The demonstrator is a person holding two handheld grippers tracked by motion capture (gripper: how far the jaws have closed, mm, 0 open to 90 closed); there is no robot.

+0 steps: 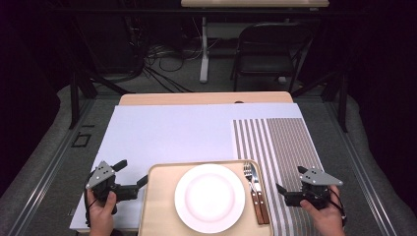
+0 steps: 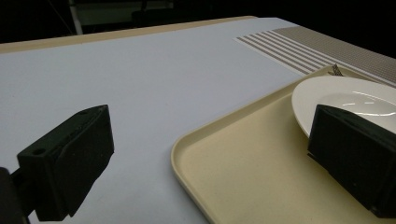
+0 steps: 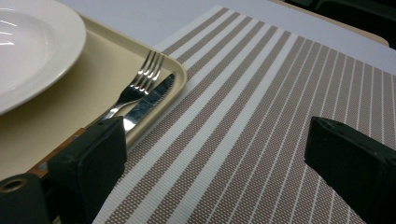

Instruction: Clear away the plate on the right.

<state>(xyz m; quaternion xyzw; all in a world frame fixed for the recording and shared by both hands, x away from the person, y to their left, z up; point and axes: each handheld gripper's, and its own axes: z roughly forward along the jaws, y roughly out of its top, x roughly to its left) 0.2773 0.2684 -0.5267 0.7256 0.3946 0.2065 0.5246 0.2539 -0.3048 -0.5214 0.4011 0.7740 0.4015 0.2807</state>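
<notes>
A beige tray lies at the table's near edge with a round white plate in its middle. A fork and a knife with wooden handles lie side by side along the tray's right edge. My left gripper hovers open just left of the tray, and in the left gripper view its jaws straddle the tray's corner with the plate behind. My right gripper stands open over the striped placemat, right of the cutlery. Nothing sits between its jaws, with the fork and knife nearby.
A white sheet covers most of the wooden table, and the brown-and-white striped placemat lies on its right part. Beyond the far edge stand a black chair, a white table leg and floor cables.
</notes>
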